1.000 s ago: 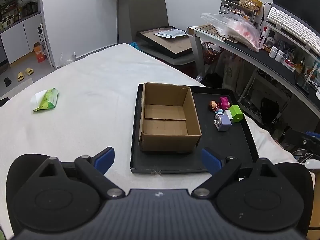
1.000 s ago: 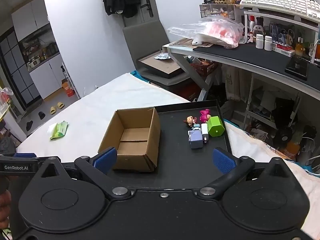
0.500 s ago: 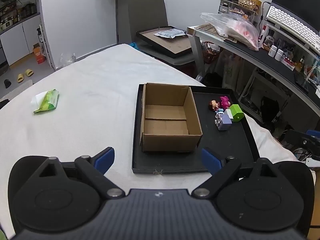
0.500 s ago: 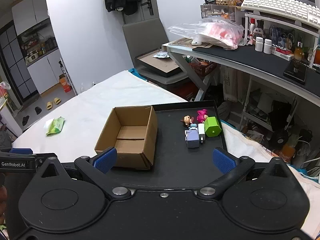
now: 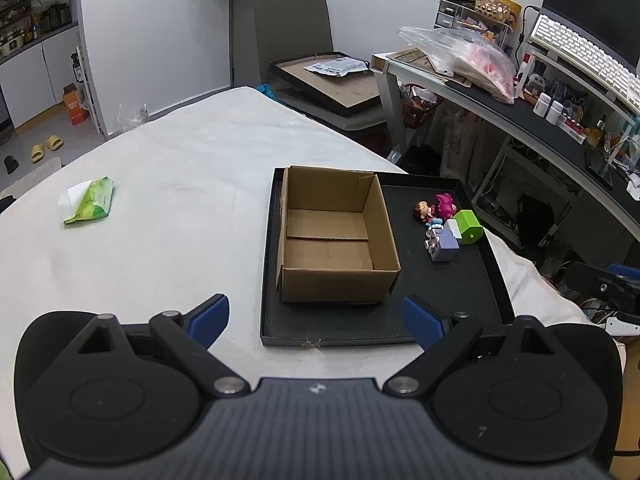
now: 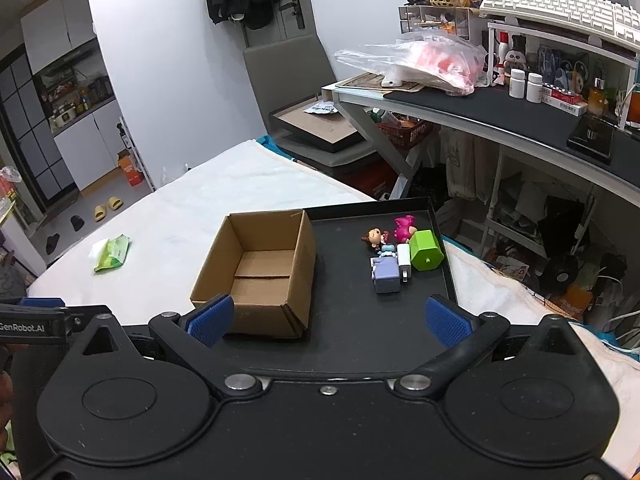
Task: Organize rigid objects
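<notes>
- Since the earlier frames, both grippers have drawn slightly nearer the tray; box and toys lie as before.
- Left gripper [image 5: 316, 318]: jaws wide apart, holding nothing, hovering over the white cloth [image 5: 180, 184] at the tray's near edge.
- Right gripper [image 6: 328, 320]: jaws wide apart, holding nothing, hovering above the tray's near part; its left pad overlaps the box's near corner in the right wrist view, contact not discernible.
- Tray [image 5: 340, 332] [image 6: 352, 344]: black, shallow, resting on the cloth; it bears the box on its left half and the toys on its right half.
- Box [image 5: 336, 236] [image 6: 260, 272]: open cardboard, upright, nothing inside; far of the left gripper, ahead-left of the right gripper.
- Toys: a tight cluster, well apart from both grippers, right of the box.
- Doll [image 5: 422, 212] [image 6: 374, 238]: lying at the cluster's far left.
- Pink toy [image 5: 445, 205] [image 6: 405, 228]: just right of the doll, at the far side.
- Green block [image 5: 469, 227] [image 6: 427, 250]: rightmost, near the tray's right wall.
- White piece [image 5: 452, 227] [image 6: 404, 259]: between green block and lilac block, touching both.
- Lilac block [image 5: 445, 246] [image 6: 387, 276]: nearest piece of the cluster; a small light-blue part lies just beyond it.
- Green packet [image 5: 90, 200] [image 6: 113, 253]: on the cloth, far left, well apart from the tray.
</notes>
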Demonstrator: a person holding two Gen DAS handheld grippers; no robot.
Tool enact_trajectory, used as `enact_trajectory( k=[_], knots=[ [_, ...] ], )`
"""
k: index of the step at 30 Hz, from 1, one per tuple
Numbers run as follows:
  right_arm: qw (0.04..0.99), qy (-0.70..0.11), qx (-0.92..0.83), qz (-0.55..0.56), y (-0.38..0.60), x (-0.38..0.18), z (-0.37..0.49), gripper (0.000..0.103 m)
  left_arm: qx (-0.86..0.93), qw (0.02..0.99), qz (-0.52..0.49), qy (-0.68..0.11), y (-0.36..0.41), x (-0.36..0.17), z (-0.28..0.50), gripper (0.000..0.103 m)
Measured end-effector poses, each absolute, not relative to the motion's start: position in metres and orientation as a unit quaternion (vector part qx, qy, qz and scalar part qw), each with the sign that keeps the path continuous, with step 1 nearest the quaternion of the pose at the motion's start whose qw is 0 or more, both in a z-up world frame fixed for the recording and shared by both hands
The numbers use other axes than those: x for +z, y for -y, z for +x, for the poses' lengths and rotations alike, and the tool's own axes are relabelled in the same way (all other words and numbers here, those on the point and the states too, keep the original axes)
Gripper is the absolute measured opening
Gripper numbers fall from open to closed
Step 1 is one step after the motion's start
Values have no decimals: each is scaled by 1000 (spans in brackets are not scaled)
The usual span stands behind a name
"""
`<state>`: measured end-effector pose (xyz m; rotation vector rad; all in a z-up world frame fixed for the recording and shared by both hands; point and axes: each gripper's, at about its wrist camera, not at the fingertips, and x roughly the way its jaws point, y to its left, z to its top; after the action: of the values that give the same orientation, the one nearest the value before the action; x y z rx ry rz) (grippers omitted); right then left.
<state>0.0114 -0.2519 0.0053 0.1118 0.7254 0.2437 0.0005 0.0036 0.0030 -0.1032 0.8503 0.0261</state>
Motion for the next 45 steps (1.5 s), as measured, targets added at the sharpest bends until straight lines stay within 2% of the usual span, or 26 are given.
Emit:
enact_trajectory(
  k=[45],
  knots=[
    [922,-367,111,46,251,-4,15,103,14,909,-53,-413,-4,-6,2,93]
  ],
)
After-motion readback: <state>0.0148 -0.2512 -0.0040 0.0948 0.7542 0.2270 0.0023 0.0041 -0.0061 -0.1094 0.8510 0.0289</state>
